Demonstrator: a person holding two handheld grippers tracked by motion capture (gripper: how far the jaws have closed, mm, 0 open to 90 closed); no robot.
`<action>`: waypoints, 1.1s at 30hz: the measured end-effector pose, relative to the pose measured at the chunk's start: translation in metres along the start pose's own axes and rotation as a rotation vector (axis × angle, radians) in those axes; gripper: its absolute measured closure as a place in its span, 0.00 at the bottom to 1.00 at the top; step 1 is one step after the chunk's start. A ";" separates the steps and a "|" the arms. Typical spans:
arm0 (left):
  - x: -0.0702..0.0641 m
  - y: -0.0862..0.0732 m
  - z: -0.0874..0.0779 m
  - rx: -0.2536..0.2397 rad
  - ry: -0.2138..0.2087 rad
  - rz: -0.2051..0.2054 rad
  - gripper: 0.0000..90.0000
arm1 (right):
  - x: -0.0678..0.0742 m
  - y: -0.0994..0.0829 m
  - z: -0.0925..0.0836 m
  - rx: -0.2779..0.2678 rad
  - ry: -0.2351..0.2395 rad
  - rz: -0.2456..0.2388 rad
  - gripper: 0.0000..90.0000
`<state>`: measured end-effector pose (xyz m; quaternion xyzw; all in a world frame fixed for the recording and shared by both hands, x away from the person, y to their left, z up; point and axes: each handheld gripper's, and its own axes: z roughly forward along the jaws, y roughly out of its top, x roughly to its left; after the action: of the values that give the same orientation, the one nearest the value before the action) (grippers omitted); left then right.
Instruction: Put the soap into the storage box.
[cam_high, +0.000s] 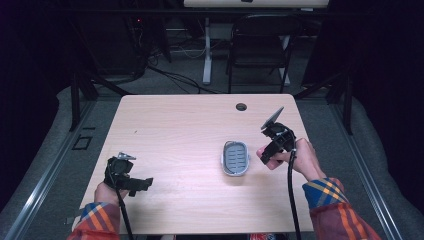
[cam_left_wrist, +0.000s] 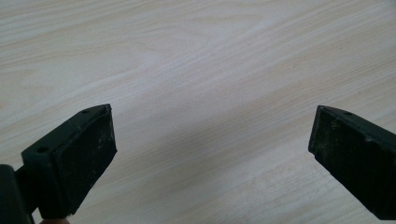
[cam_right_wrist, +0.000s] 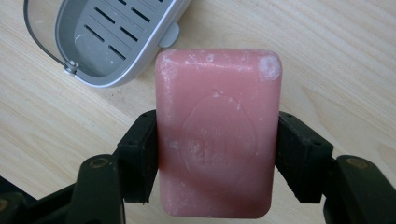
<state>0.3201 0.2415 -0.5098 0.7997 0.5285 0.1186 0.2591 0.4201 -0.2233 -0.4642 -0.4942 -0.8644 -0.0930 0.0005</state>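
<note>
Two grippers are in use: the right gripper (cam_right_wrist: 218, 154) clamps the pink soap bar (cam_right_wrist: 217, 135) just beside the grey soap dish (cam_high: 235, 158), while the left gripper (cam_left_wrist: 212, 149) stands open above the table (cam_high: 175, 135).

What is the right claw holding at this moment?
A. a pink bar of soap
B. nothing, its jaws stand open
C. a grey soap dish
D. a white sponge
A: in the right gripper view the right claw has its jaws pressed on both sides of the pink soap, with the empty grey dish lying apart on the table.
</note>
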 end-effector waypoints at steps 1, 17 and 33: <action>0.000 0.000 0.000 0.001 0.000 -0.001 0.01 | 0.001 0.002 -0.001 0.001 -0.002 -0.007 0.41; 0.000 0.000 0.000 0.004 -0.003 0.007 0.01 | 0.008 0.015 -0.002 0.010 0.002 -0.031 0.41; -0.001 0.000 0.001 0.007 -0.007 0.008 0.01 | 0.017 0.031 0.000 0.030 -0.002 -0.065 0.41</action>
<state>0.3203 0.2400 -0.5105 0.8032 0.5248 0.1149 0.2576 0.4376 -0.1937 -0.4581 -0.4661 -0.8812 -0.0795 0.0038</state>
